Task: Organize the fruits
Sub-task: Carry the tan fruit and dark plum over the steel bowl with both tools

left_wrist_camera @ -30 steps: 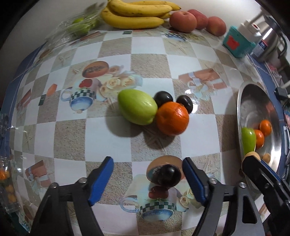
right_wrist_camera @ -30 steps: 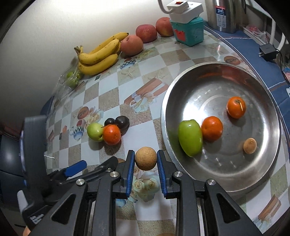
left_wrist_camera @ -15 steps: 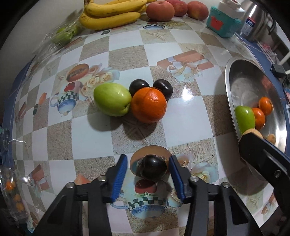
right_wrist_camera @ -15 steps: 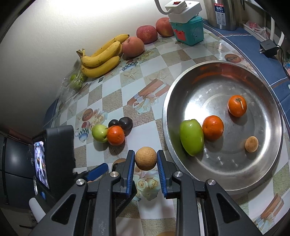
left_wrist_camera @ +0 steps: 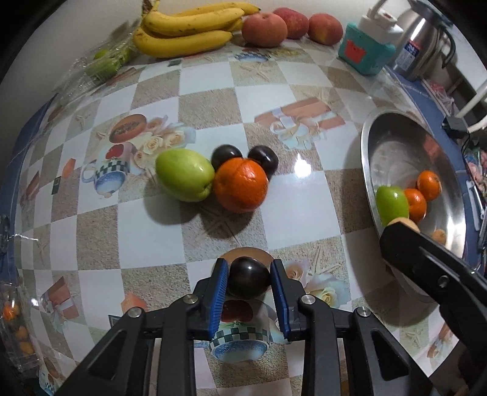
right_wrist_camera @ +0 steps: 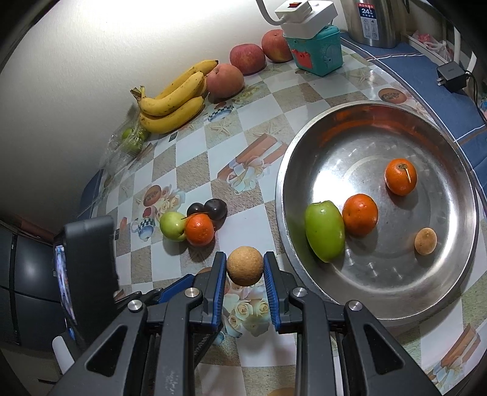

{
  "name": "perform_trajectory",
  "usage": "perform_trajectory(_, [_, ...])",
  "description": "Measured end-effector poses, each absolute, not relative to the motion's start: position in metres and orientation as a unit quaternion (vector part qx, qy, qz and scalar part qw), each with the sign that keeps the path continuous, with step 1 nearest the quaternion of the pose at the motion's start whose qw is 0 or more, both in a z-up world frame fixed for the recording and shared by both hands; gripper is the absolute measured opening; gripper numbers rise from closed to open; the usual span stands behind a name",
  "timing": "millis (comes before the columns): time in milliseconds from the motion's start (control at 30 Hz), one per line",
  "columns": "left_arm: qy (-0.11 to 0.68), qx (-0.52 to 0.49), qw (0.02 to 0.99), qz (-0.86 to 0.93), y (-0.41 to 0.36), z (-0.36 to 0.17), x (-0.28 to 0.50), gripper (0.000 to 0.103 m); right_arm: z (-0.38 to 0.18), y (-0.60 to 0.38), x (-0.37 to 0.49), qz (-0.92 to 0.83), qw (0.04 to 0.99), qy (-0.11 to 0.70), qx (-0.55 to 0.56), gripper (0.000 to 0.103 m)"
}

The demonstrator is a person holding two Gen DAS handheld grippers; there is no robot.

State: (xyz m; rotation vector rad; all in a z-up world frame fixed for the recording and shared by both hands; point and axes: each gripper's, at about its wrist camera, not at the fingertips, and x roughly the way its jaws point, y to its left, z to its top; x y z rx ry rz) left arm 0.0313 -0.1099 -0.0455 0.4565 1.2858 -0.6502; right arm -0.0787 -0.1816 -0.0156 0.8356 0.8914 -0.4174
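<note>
My left gripper [left_wrist_camera: 249, 275] is shut on a dark plum [left_wrist_camera: 248, 276] low over the table. Beyond it lie a green fruit [left_wrist_camera: 184, 174], an orange [left_wrist_camera: 240, 184] and two more dark plums [left_wrist_camera: 264, 157]. My right gripper [right_wrist_camera: 245, 265] is shut on a round tan fruit [right_wrist_camera: 245, 265], held above the table just left of the steel bowl [right_wrist_camera: 441, 292]. The bowl holds a green fruit [right_wrist_camera: 324, 230], two oranges [right_wrist_camera: 360, 214] and a small tan fruit [right_wrist_camera: 425, 240]. The right gripper also shows at the right of the left wrist view [left_wrist_camera: 404, 231].
Bananas [right_wrist_camera: 175, 102] and red apples [right_wrist_camera: 247, 58] lie along the back wall. A teal box [right_wrist_camera: 316, 53] carrying a white power strip and a steel kettle [right_wrist_camera: 376, 21] stand at the back right. A plastic bag of green fruit [right_wrist_camera: 131, 141] lies at the back left.
My left gripper has moved forward and closed on the dark plum, which it was open around before. The right gripper keeps its hold on the tan fruit, nearly still.
</note>
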Motion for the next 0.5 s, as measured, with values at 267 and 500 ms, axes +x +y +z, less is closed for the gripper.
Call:
perform_trajectory(267, [0.557, 0.176, 0.753, -0.302, -0.098, -0.019, 0.039, 0.031, -0.017, -0.194, -0.087, -0.206, 0.793, 0.406, 0.404, 0.026])
perform_trajectory(500, [0.535, 0.162, 0.767, -0.315, -0.104, -0.006, 0.03, 0.031, -0.022, -0.22, -0.11, -0.257, 0.774, 0.396, 0.421, 0.026])
